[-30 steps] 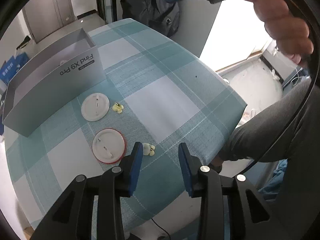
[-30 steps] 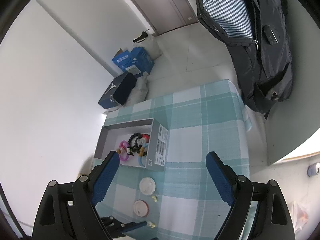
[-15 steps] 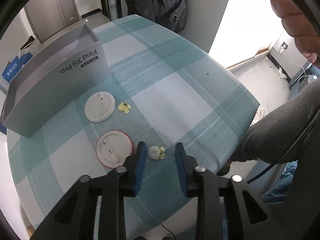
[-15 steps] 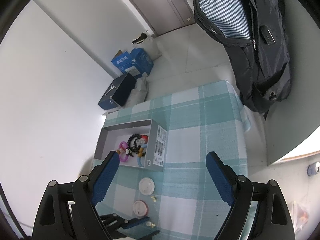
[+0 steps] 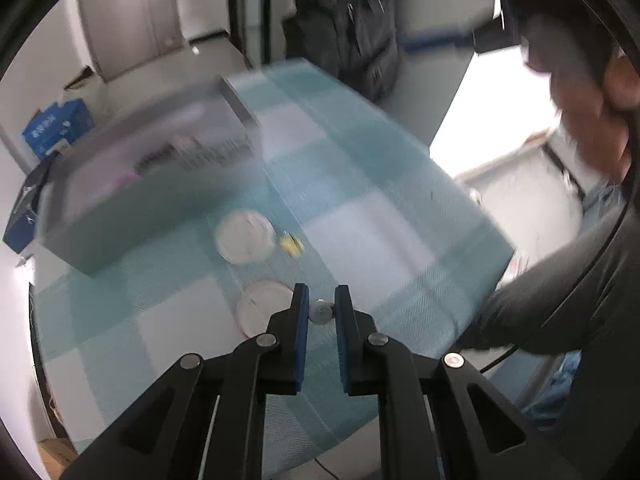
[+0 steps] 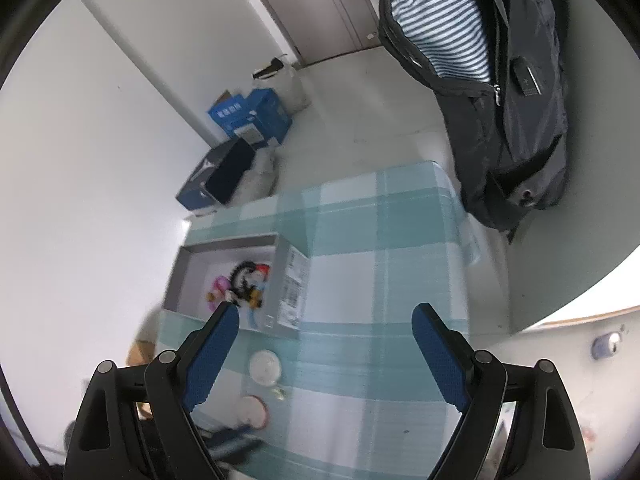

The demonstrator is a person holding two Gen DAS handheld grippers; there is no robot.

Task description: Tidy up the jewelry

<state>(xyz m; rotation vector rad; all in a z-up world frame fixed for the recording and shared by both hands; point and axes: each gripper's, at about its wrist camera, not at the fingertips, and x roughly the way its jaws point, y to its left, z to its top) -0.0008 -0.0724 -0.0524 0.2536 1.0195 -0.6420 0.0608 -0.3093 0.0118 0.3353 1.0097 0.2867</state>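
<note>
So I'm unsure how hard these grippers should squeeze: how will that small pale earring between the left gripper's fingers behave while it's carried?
The earring looks tiny and rounded, so it is probably very light and apt to roll if dropped. The left gripper pinches it only near the fingertips, so it could slip out. Its shape is blurred; fragility cannot be judged.

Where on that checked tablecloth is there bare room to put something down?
The checked tablecloth lies bare from the grey box's labelled side across to its far edge below the hanging backpack. It is crowded in front of the box: two round discs and a small yellow piece.
</note>
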